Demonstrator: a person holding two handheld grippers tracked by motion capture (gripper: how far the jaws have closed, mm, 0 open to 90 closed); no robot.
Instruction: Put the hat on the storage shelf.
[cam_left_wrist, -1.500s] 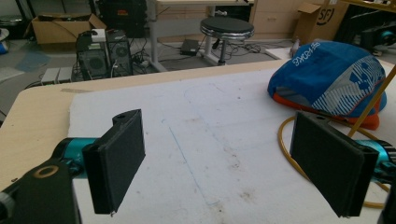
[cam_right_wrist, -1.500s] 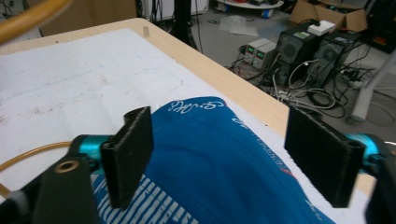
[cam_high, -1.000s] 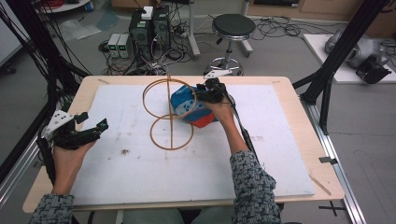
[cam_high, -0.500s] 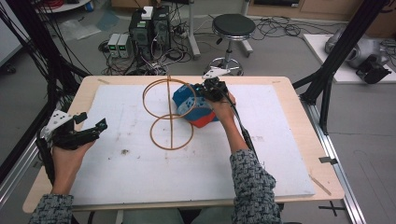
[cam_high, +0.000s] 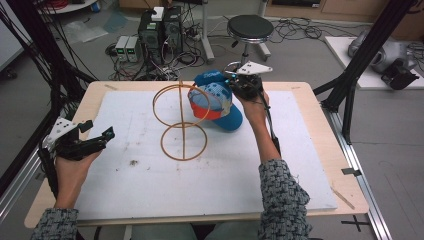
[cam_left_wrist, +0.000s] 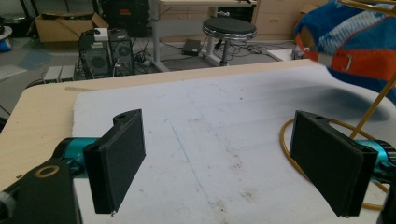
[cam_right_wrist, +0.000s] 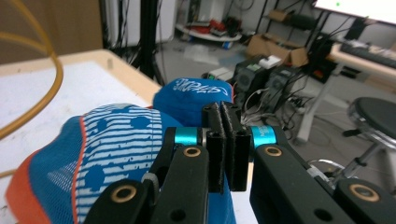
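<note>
My right gripper has just clenched on the blue cap, lifted beside the gold wire stand; my left gripper hovers released, far left.

A white mat covers most of the wooden worktop and carries dark smudges. Beyond the far edge, a round black stool stands on the floor near two computer towers and tangled cables. Black frame posts rise at the sides.
</note>
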